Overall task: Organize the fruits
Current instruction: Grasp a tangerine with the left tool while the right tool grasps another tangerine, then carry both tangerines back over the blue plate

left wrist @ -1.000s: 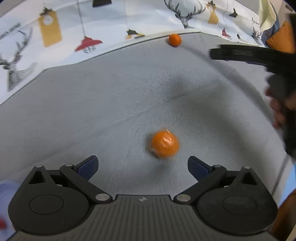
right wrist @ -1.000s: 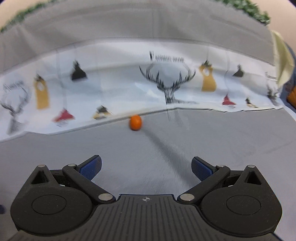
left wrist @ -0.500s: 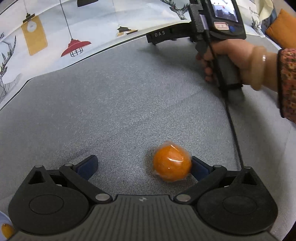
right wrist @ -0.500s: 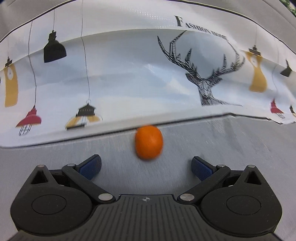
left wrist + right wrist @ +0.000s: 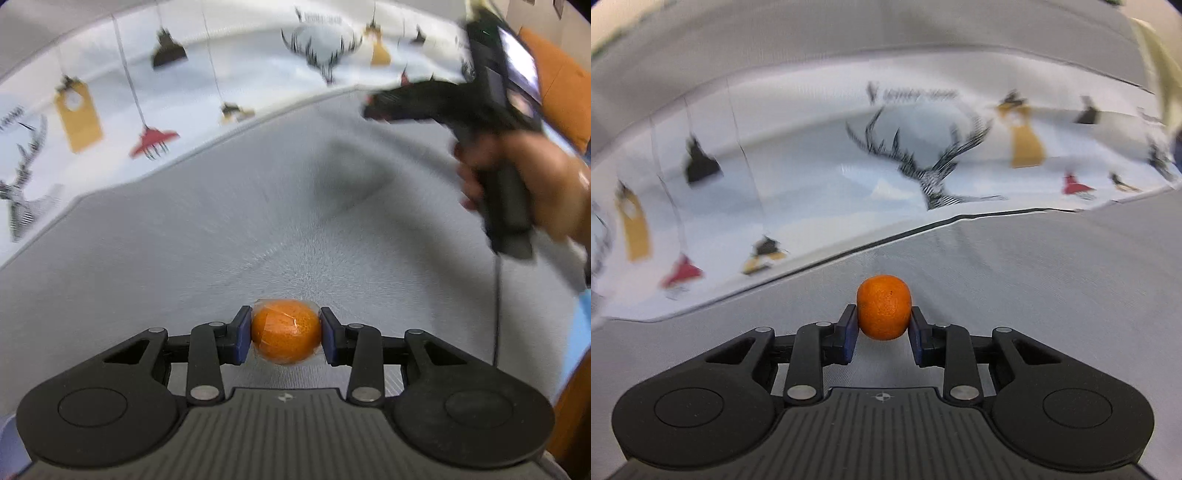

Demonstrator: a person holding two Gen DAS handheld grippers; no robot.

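A plastic-wrapped orange [image 5: 285,338] sits between the blue pads of my left gripper [image 5: 285,325]. The jaws are closing and both pads press on its sides, a little above the grey fabric surface [image 5: 221,229]. In the right wrist view a smaller bare orange [image 5: 884,308] is pinched at the fingertips of my right gripper [image 5: 882,319]. Those jaws are closing too, with the pads against the fruit. The left wrist view also shows the right gripper [image 5: 373,107] blurred at the upper right, held by a person's hand [image 5: 535,192]; its fingertips cannot be made out there.
A white cloth printed with deer and hanging lamps [image 5: 923,166] runs along the far edge of the grey surface [image 5: 1052,277]. An orange cushion [image 5: 561,99] lies at the far right, and a cable [image 5: 496,295] hangs from the right gripper's handle.
Both grippers went from wide open to closed on an orange each. The left one came up to its wrapped orange and lifted it slightly; the right one reached the orange by the cloth.
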